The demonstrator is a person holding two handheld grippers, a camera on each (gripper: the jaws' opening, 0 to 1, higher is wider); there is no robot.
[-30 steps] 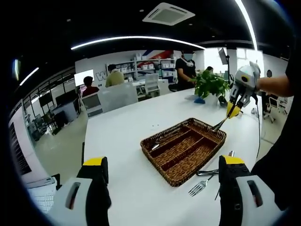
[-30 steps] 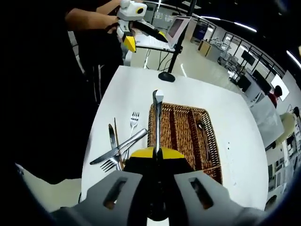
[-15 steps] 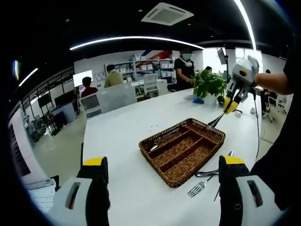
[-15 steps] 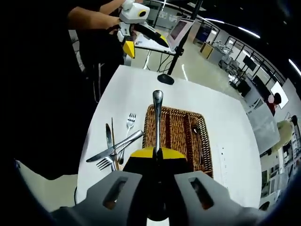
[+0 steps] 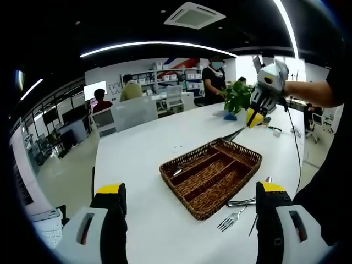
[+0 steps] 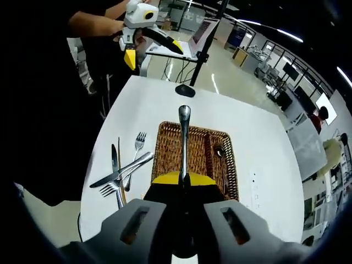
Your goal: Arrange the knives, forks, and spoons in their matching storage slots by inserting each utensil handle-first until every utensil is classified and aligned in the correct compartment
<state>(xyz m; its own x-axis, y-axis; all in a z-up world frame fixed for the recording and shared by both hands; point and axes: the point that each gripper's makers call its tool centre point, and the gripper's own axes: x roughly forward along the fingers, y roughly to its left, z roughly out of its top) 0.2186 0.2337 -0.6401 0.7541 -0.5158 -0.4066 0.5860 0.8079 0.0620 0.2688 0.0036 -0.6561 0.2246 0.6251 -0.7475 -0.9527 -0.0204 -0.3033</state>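
Bare bench point(image 6: 159, 104) lies open around the wicker tray point(image 6: 165, 144). Loose cutlery point(image 6: 118, 176) crowds the edge beside it; a stand base point(image 6: 185, 90) sits at the far edge.

Bright ceiling light strips point(image 5: 159, 45) overhead; sharp centre; fisheye bending at edges; dark ceiling.

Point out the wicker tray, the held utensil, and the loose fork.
wicker tray point(image 6: 158, 144): right gripper view, left rim.
held utensil point(image 6: 184, 137): right gripper view, mid-shaft.
loose fork point(image 6: 138, 144): right gripper view, neck below tines.
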